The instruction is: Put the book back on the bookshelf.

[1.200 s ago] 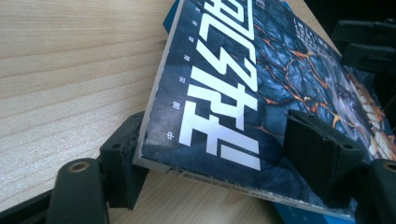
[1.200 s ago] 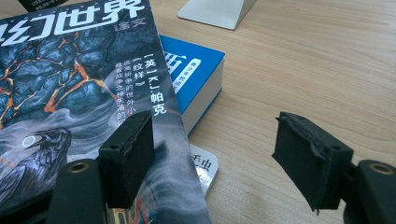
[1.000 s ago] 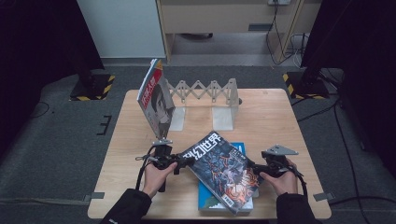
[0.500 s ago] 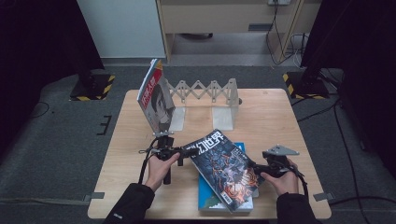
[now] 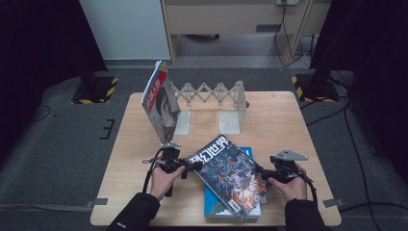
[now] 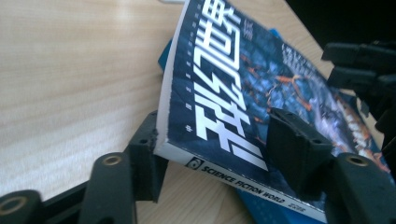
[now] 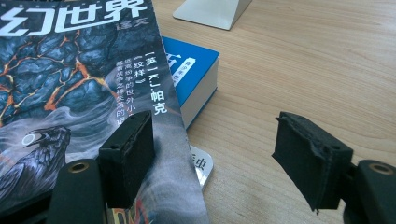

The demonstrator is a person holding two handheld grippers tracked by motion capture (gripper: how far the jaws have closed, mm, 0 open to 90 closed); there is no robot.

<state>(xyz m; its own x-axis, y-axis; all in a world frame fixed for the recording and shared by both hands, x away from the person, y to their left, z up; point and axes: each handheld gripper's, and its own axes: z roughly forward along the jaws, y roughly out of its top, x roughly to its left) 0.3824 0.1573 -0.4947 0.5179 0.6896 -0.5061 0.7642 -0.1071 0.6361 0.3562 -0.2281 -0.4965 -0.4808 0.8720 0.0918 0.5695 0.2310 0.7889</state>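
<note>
A dark blue science-fiction magazine (image 5: 228, 173) is tilted up above a blue book (image 5: 248, 152) that lies flat on the table. My left gripper (image 5: 195, 166) is shut on the magazine's spine corner. In the left gripper view one jaw is under the magazine (image 6: 224, 84) and the other presses on its cover, with the left gripper (image 6: 217, 140) clamped across it. My right gripper (image 5: 265, 175) is at the magazine's right edge. In the right gripper view the right gripper (image 7: 217, 140) is wide open, one jaw over the magazine cover (image 7: 70, 79), the other over bare wood beside the blue book (image 7: 194, 70).
An expanding metal rack (image 5: 211, 94) stands at the back of the wooden table (image 5: 288, 120). A red-and-white magazine (image 5: 161, 103) leans upright at its left end. A metal bookend foot (image 7: 212, 9) lies beyond the blue book.
The left gripper has raised the magazine's spine edge a little, so it tilts more steeply. The right gripper has hardly moved.
</note>
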